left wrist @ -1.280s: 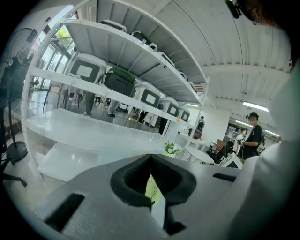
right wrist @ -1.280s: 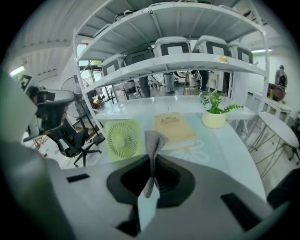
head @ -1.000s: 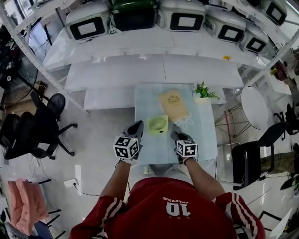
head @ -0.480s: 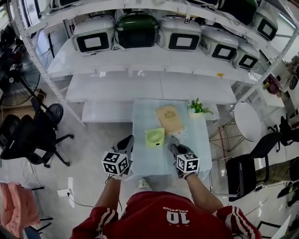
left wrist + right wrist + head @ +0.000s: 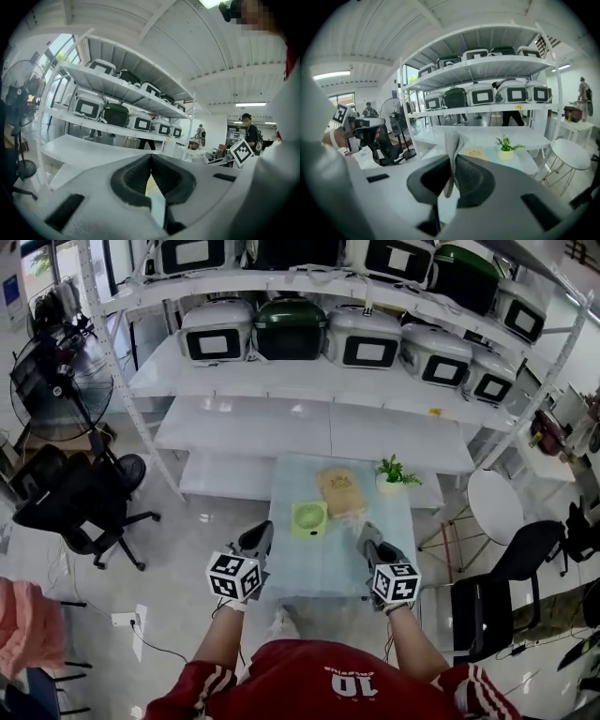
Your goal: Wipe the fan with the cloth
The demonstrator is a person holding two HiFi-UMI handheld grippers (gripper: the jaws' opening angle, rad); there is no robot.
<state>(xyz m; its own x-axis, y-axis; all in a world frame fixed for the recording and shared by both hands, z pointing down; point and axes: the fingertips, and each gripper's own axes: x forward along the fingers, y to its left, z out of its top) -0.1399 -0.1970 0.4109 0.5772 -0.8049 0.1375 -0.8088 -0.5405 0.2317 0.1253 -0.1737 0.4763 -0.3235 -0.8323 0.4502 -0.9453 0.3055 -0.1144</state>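
The right gripper is clamped on the cloth. Only a folded edge sticks up past its tips; the rest is hidden. The left gripper is closed on nothing. The fan stands on the table, ahead of both grippers.

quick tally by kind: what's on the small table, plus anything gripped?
Fan: 1
Potted plant: 1
Tan flat item: 1
Cloth, pinched in right gripper: 1
Total: 4
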